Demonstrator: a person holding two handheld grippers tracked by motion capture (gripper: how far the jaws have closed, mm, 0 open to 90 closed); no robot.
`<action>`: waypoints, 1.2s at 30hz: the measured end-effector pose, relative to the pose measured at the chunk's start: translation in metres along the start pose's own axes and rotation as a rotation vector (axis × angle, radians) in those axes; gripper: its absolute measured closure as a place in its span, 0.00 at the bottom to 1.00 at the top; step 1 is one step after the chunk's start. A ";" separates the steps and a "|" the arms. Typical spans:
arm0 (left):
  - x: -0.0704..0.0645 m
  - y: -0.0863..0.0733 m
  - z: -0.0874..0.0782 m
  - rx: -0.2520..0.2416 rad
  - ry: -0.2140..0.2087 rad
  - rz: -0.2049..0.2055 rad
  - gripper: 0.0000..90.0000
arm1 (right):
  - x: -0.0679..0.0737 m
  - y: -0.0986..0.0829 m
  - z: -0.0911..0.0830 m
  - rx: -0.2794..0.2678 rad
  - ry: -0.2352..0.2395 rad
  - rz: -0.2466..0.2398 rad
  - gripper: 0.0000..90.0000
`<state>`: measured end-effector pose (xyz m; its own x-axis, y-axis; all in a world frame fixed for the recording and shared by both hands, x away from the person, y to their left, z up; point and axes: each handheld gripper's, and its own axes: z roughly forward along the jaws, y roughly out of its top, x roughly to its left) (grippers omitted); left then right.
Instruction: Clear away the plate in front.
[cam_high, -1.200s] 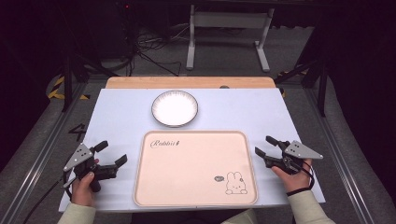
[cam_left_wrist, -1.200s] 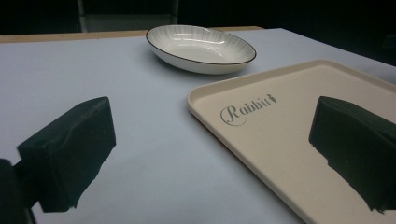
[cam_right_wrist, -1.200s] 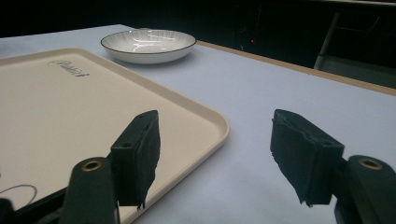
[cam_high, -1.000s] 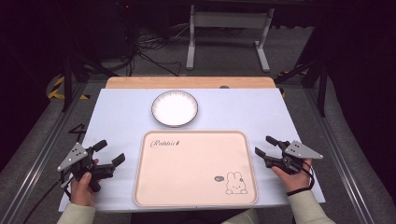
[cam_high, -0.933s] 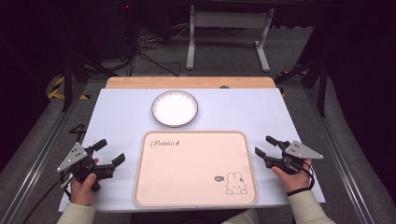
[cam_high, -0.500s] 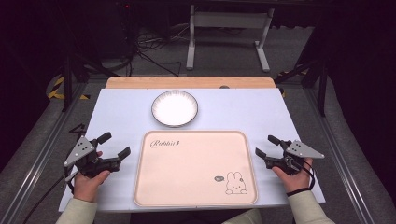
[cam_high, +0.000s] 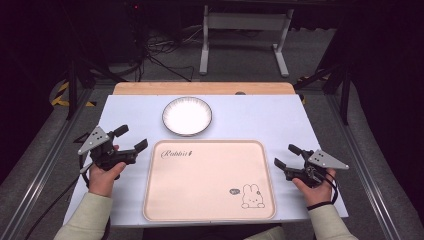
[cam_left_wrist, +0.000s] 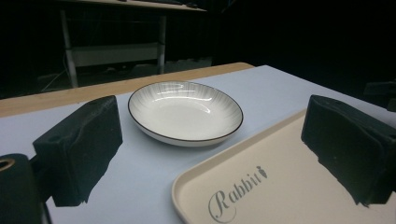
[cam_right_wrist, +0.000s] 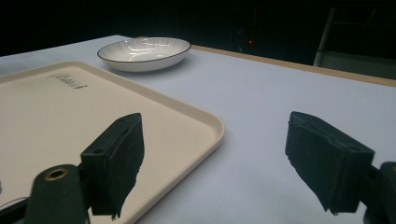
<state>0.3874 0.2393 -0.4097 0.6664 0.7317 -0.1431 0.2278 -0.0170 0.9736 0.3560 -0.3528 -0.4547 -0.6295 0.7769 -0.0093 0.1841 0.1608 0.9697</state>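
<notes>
A white bowl-like plate with a dark rim sits at the back middle of the table, seen too in the left gripper view and the right gripper view. In front of it lies a cream tray printed with "Rabbit" and a bunny, with nothing on it. My left gripper hovers open just left of the tray's back left corner, aimed toward the plate. At the tray's right edge my right gripper stands open, its jaws wide apart with nothing between them.
The pale blue table top ends in a wooden strip at the back. Beyond it stand a metal frame and floor cables. Grey floor flanks the table on both sides.
My left gripper has moved forward and to the right, nearer the tray's back left corner and turned toward the plate. The right gripper has barely shifted.
</notes>
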 end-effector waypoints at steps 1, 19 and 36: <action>0.000 0.001 0.002 0.002 -0.002 0.002 0.06 | 0.000 0.000 0.000 -0.002 0.000 0.001 0.22; 0.014 0.022 0.046 0.053 0.001 0.002 0.06 | 0.000 -0.001 -0.002 -0.019 -0.020 0.012 0.20; 0.038 0.032 0.081 0.102 -0.077 -0.058 0.15 | 0.000 -0.001 -0.002 -0.022 -0.031 0.019 0.23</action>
<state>0.4775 0.2108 -0.3986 0.7012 0.6794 -0.2161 0.3363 -0.0480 0.9405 0.3544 -0.3545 -0.4554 -0.6020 0.7985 0.0015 0.1789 0.1330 0.9748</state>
